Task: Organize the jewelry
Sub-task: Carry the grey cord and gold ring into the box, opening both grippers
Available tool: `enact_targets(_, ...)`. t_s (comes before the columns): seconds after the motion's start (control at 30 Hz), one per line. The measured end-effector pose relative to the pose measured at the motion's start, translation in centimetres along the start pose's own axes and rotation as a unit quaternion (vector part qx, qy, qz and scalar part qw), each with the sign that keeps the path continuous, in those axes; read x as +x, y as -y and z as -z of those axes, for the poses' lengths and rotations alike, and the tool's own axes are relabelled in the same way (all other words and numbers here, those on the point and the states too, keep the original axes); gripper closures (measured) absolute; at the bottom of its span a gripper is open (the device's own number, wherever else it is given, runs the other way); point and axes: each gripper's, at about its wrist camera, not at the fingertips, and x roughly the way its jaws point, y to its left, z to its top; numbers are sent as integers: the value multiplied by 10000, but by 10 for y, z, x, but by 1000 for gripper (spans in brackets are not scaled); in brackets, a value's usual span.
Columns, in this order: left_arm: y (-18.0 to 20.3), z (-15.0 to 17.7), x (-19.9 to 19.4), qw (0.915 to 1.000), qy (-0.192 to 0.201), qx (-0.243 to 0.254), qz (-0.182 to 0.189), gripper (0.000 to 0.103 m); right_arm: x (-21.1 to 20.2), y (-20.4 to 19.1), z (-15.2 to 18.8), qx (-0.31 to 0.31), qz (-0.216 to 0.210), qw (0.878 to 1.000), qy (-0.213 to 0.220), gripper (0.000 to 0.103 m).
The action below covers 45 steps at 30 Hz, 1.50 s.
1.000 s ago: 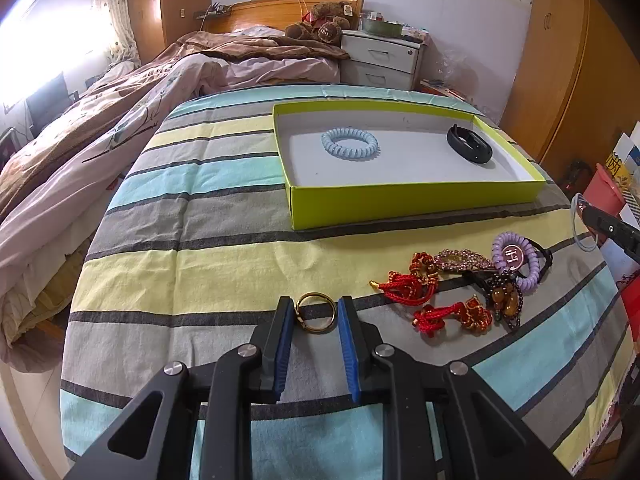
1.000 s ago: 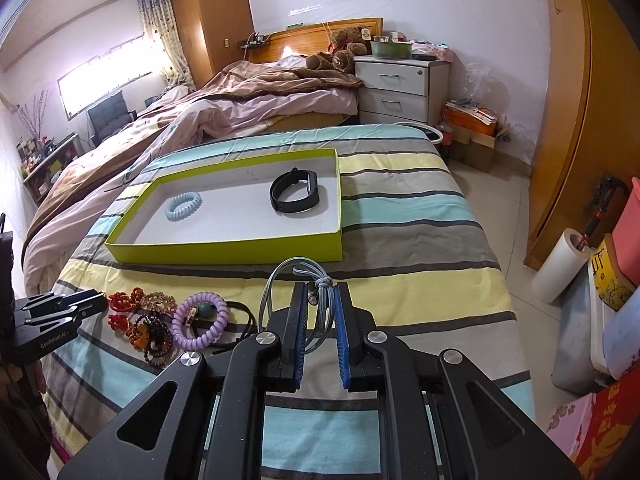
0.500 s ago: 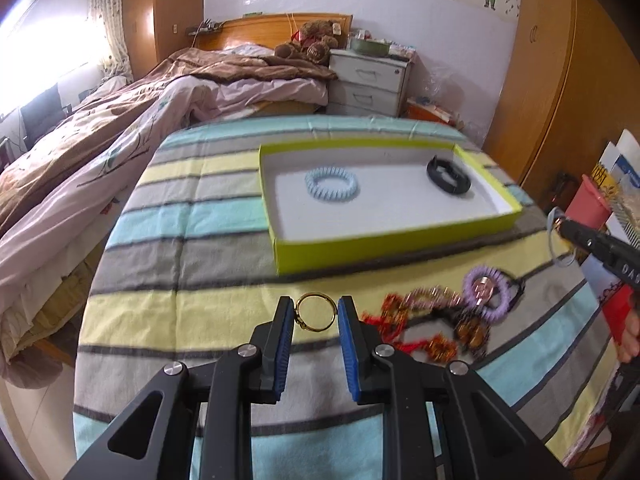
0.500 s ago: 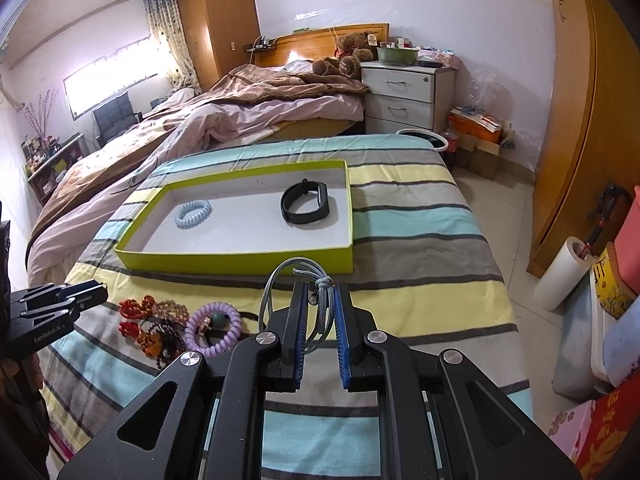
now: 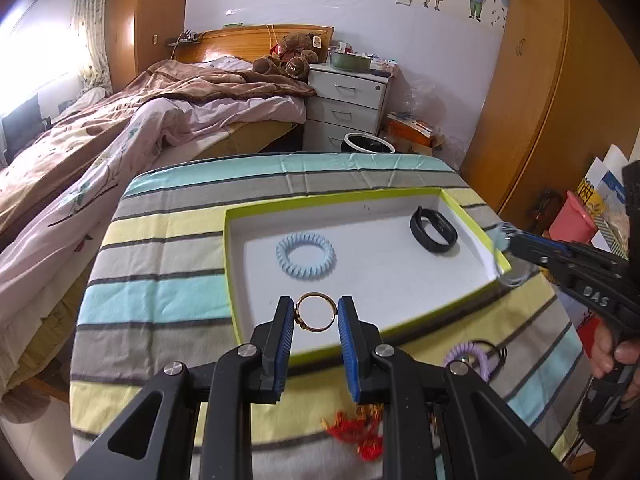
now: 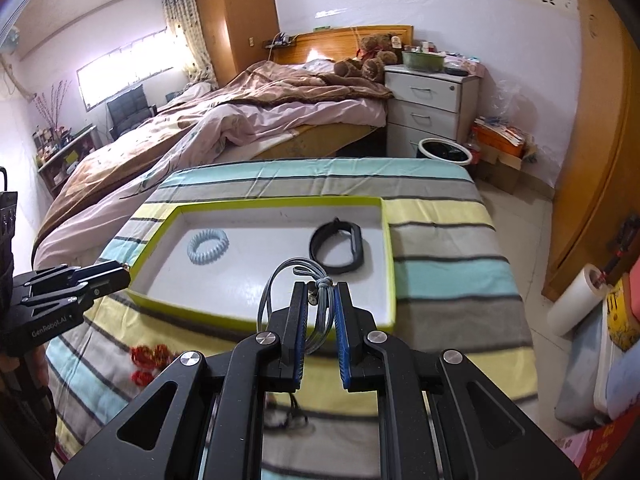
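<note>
Jewelry is partly sorted: a pale blue coil hair tie (image 5: 306, 255) and a black wristband (image 5: 433, 229) lie apart in the lime-edged tray (image 5: 420, 322) on the striped tabletop (image 5: 160, 292). Above the tray's near edge, the left hand-held gripper (image 5: 316, 316) pinches a gold ring (image 5: 315, 318) between its blue pads, and the right hand-held gripper (image 6: 321, 304) is clamped on a grey cord loop (image 6: 280, 280). Red tasselled pieces (image 5: 360, 436) and a purple coil tie (image 5: 466, 356) lie on the cloth before the tray.

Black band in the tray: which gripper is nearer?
Right. The right gripper, shut on a grey cord, hangs at the tray's near rim just short of the black band. The left gripper, holding a gold ring, sits nearer the blue coil.
</note>
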Motion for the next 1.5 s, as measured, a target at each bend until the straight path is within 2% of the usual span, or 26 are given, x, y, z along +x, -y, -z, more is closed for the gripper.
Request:
enact_targets(0.27,-6,-12,28,9999,-141,-5,-83,80,56,-14,-31,-280,-65,9989,-358,90)
enact_targets(0.7,-20,-12,61,9990,-410,-95,-150,80,121,-22,-53,-296,-277,9959,-811,90)
enact_targets(1.5,-26,-10,74,9982,-549,-239,-46,80,145,-28,-51,-676,41,9923,-1032,89)
